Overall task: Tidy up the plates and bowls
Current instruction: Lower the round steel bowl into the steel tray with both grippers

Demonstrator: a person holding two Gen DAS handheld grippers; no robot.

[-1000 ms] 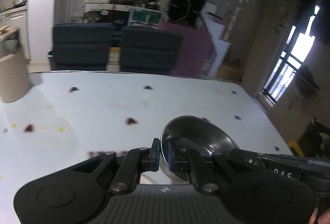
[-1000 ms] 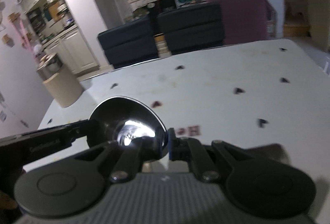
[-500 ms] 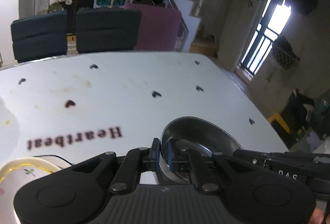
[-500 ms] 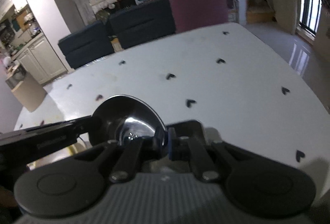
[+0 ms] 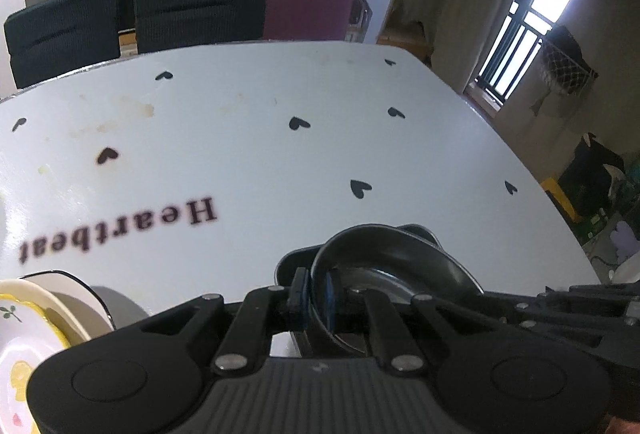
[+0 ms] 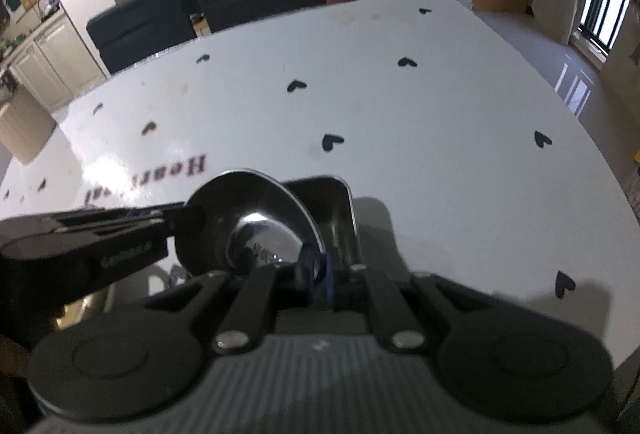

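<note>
Both the left gripper (image 5: 316, 298) and right gripper (image 6: 316, 274), still clamped on the steel bowl's (image 5: 384, 258) rim, have sunk towards a dark tray (image 6: 340, 206) newly visible beneath.

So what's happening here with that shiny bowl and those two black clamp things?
A person is holding a metal bowl with two handheld tools at once: the left gripper is shut on one side of its rim and the right gripper on the opposite side. The bowl hangs over a dark square container on the white table. A floral plate sits to the left.
</note>
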